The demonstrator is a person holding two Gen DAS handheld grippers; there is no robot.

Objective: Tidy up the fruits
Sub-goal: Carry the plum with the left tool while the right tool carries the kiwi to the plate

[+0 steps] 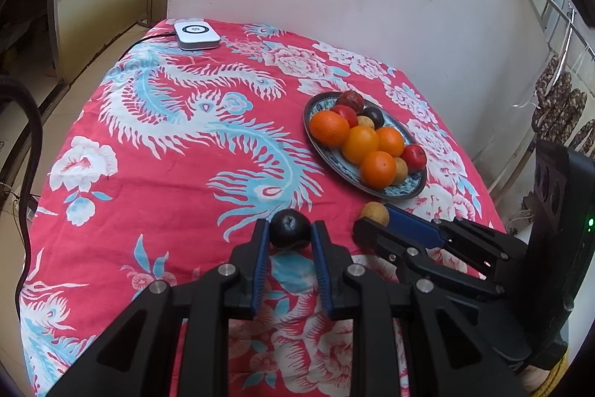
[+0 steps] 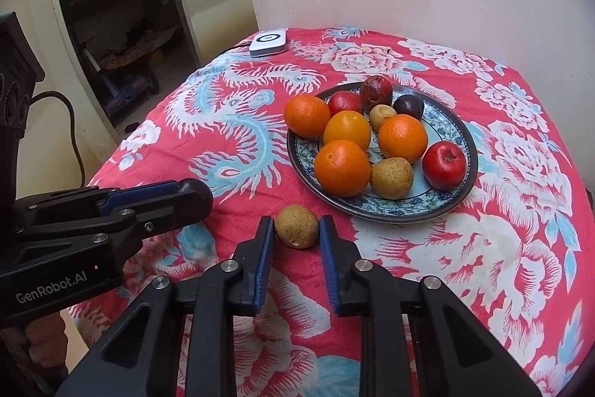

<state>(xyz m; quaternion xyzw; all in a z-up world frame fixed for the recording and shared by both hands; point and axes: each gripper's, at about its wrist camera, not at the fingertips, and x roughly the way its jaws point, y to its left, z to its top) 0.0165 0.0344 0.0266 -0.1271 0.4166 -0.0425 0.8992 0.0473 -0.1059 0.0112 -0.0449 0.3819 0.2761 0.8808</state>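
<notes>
in the left wrist view, the left gripper (image 1: 289,235) had its fingers clamped on a dark fruit (image 1: 289,234), at or just above the red cloth (image 1: 148,173) near the tabletop's front edge. the plate (image 1: 405,190) of oranges, apples and other fruits sat toward the right edge, well apart. a white device (image 1: 196,34) lay at the far left corner.

in the right wrist view, the right gripper (image 2: 296,229) had its fingers apart around a brown fruit (image 2: 296,226), one pad touching and the other just beside it, just short of the plate (image 2: 308,159). closing off-centre could have squirted the round fruit out over the front edge. the crowded plate left little room, so a dropped fruit could have knocked others off.
</notes>
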